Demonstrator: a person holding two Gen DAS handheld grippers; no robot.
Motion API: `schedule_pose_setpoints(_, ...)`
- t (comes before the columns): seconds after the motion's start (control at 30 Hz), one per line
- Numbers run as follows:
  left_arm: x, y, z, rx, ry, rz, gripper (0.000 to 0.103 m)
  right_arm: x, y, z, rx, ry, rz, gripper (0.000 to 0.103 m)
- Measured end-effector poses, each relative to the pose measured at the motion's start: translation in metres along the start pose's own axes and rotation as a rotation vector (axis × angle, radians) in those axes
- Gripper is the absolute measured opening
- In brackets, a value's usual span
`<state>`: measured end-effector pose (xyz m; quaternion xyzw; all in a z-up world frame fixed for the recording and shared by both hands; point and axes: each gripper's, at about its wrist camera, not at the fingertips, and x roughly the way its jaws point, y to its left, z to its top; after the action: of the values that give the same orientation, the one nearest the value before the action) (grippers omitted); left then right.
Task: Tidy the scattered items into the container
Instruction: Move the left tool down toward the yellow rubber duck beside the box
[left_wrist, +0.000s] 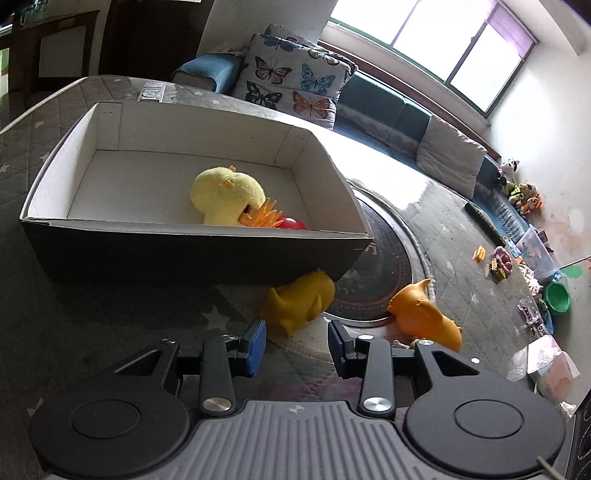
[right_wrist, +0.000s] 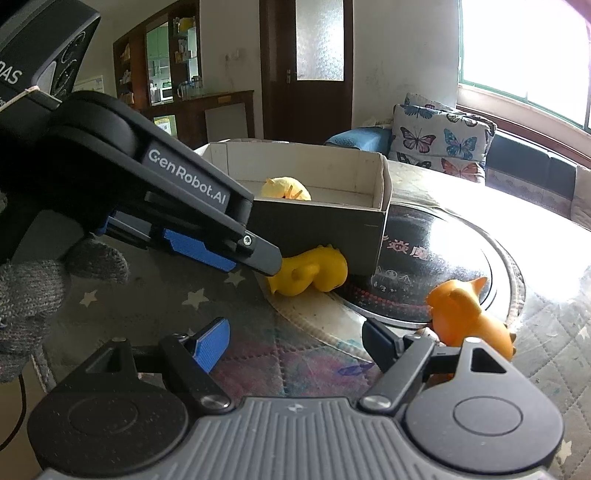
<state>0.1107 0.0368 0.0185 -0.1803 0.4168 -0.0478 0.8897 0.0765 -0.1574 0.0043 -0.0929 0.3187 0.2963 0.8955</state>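
A cardboard box (left_wrist: 192, 243) (right_wrist: 321, 225) stands on the table. Inside lie a pale yellow plush duck (left_wrist: 227, 195) (right_wrist: 286, 189), an orange spiky toy (left_wrist: 264, 218) and a red ball (left_wrist: 293, 223). A yellow rubber toy (left_wrist: 299, 301) (right_wrist: 314, 271) lies against the box's near wall. An orange rubber toy (left_wrist: 424, 315) (right_wrist: 469, 319) lies to its right. My left gripper (left_wrist: 297, 345) is open and empty, just short of the yellow toy; it also shows from the side in the right wrist view (right_wrist: 258, 258). My right gripper (right_wrist: 295, 343) is open and empty, left of the orange toy.
The table has a quilted star cover (left_wrist: 92, 314) and a round dark turntable (right_wrist: 436, 266). A sofa with a butterfly cushion (left_wrist: 295, 81) runs behind. Small toys, a green bowl (left_wrist: 557, 295) and clutter lie at the far right. A gloved hand (right_wrist: 33, 295) holds the left gripper.
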Motion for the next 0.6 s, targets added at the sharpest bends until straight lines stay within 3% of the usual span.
schedule_pose_setpoints(0.6,0.005,0.020,0.013,-0.049,-0.013,-0.004,0.040,0.035,-0.014,0.013,-0.021,0.037,0.040,0.084)
